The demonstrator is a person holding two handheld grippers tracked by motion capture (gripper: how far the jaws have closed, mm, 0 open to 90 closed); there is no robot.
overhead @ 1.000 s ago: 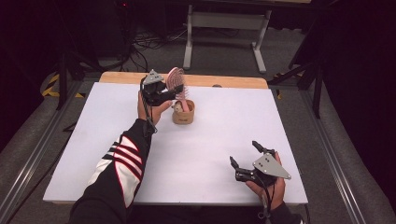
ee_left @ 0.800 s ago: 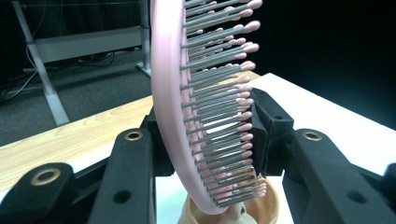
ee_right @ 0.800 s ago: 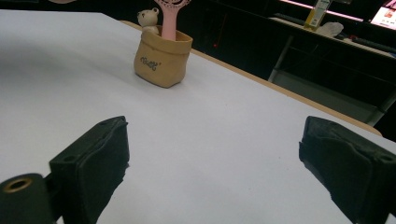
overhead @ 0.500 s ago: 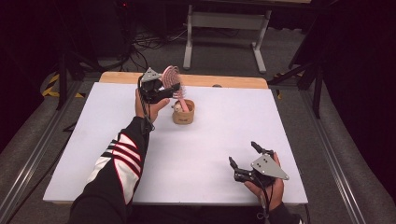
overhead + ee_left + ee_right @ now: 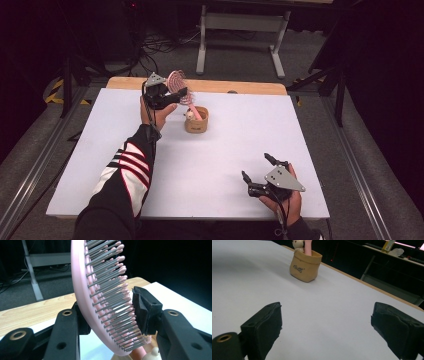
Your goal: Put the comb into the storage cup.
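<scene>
A pink hairbrush (image 5: 176,81) stands tilted with its handle down in a small tan pouch (image 5: 196,122) at the far middle of the white table (image 5: 225,155). My left gripper (image 5: 172,95) is shut on the hairbrush head. In the left gripper view one jaw presses the brush's back (image 5: 82,295) and the other pad meets the bristle tips. A little cream bear (image 5: 297,244) peeks from the pouch (image 5: 305,266) beside the pink handle. My right gripper (image 5: 256,166) rests near the table's front right, open (image 5: 325,322), with nothing between its jaws.
A wooden strip (image 5: 240,87) runs along the table's far edge. Behind it, a grey metal desk frame (image 5: 240,22) and cables (image 5: 155,42) lie on the dark floor. Bare white tabletop stretches between the pouch and the right gripper.
My left gripper has drawn the brush head a little to the left and away from the pouch, tilting it more. The right gripper has stayed put.
</scene>
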